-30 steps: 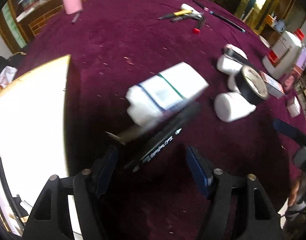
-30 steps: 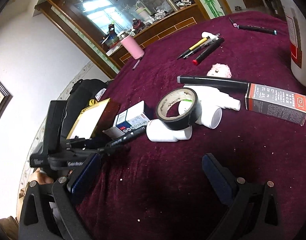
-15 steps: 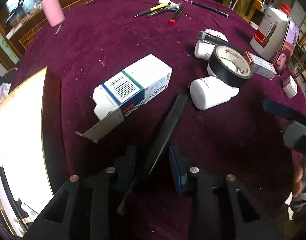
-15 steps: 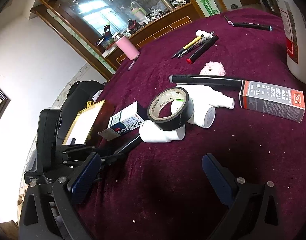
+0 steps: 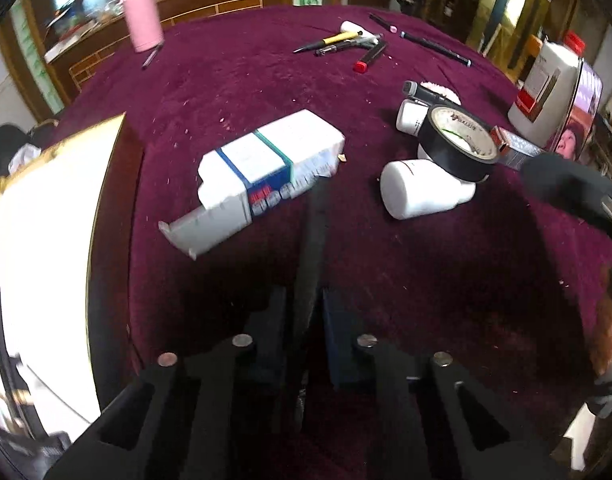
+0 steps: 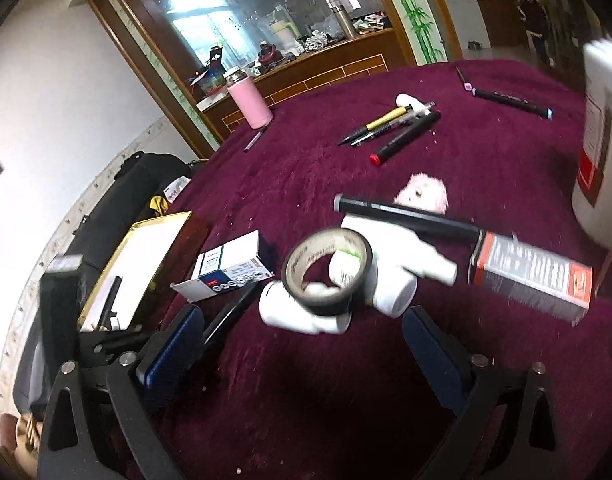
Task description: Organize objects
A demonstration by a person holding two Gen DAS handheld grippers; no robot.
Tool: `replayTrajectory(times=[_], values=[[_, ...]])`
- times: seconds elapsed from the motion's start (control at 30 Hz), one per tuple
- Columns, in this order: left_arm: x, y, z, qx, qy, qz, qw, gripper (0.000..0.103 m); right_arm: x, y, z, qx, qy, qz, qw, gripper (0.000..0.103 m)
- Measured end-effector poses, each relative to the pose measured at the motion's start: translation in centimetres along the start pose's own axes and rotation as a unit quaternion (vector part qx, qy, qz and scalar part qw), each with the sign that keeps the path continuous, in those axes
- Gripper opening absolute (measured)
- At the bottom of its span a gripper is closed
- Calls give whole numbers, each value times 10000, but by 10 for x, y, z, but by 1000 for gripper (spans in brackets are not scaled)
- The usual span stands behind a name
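Note:
My left gripper points down at the maroon tablecloth, and its jaws are closing on a black marker. The pads press on the marker's sides, and it sticks out ahead toward a white and blue box with an open flap. In the right wrist view the same marker lies low beside that box. My right gripper is open and holds nothing. It hovers just short of a black tape roll that leans on white bottles.
A gold-rimmed white tray with a black pen in it sits at the left edge. Pens and a pink flask lie at the far side. A red-grey carton, a white jug and a second black marker crowd the right.
The left jaws have closed from wide apart onto the black marker, which swung to point straight ahead. The right gripper has drawn a little nearer the tape roll.

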State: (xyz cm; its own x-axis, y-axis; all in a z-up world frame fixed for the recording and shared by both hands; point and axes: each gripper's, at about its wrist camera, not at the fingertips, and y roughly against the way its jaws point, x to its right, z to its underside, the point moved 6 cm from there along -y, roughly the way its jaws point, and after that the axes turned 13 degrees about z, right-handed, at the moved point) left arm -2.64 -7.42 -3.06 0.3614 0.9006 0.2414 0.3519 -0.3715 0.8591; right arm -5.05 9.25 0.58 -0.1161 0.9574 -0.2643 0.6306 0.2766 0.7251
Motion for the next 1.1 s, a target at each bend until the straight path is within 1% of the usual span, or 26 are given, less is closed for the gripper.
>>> replayTrajectory(times=[0.1,0.13,0.17,0.27,0.4,0.5,0.57,0.63,0.7,0.73,0.83,0.9,1.0,1.1], values=[[0,4,7,6,178,209,9996,14,-2,-13,-6,-94,202,177,9996,93],[0,5,9,-8,208,250,9995,14,-4,-18,-8,-136,284,223,9993,88],[0,5,10,-20,223,285,9993,14,-6,-22,-9,-169,352,283,9988,86],[-2,4,8,-68,268,380,9989,14,-10,-29,-15,-106,512,522,9973,86],[-2,4,8,-140,309,461,9984,14,-13,-39,-19,-130,691,860,9938,84],[-3,2,5,-171,408,511,9977,14,-12,-44,-20,-138,773,984,9920,81],[-2,0,2,-201,442,501,9976,14,-8,-45,-20,-128,745,1027,9918,77],[-2,-2,-2,-208,442,473,9977,14,-4,-46,-20,-161,692,1034,9921,76],[-1,-4,-4,-200,419,450,9979,14,0,-47,-19,-175,644,1053,9922,71],[0,-5,-5,-182,413,429,9981,14,3,-48,-19,-177,636,1093,9918,65],[-1,-5,-6,-114,463,418,9980,14,5,-45,-18,-133,616,1077,9922,65],[-3,-4,-5,-44,523,478,9975,14,8,-42,-18,-88,561,1125,9920,65],[-4,-3,-5,-16,560,519,9971,14,10,-36,-19,-84,410,989,9942,65],[-3,-4,-6,-36,519,445,9976,14,7,-29,-21,-50,410,906,9950,65]])
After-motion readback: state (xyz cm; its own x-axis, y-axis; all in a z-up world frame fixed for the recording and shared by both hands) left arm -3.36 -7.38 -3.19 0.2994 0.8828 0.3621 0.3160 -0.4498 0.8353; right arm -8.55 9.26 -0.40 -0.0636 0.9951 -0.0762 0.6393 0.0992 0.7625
